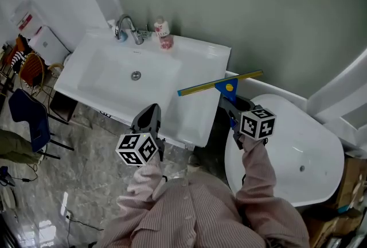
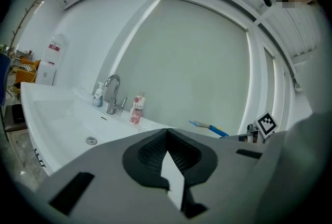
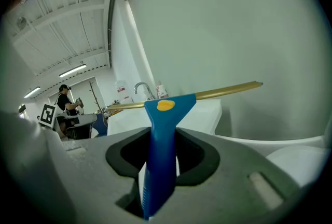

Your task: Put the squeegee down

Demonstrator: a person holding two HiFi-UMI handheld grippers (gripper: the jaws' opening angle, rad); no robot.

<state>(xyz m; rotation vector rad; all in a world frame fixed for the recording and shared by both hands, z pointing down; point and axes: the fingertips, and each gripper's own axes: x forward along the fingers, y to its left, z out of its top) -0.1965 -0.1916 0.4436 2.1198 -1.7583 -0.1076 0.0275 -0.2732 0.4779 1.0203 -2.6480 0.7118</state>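
Observation:
The squeegee has a blue handle and a long yellow blade, and it hangs level over the gap between the sink and the tub. My right gripper is shut on its blue handle, just right of the sink's right edge. In the right gripper view the handle of the squeegee stands upright between the jaws of the right gripper, with the blade running across above them. My left gripper hovers at the sink's front edge. In the left gripper view the jaws of the left gripper are shut with nothing in them, and the squeegee shows to their right.
The white sink carries a chrome faucet and a pink bottle at its back edge. A white oval tub lies at the right, under my right arm. Chairs and clutter stand on the floor at the left.

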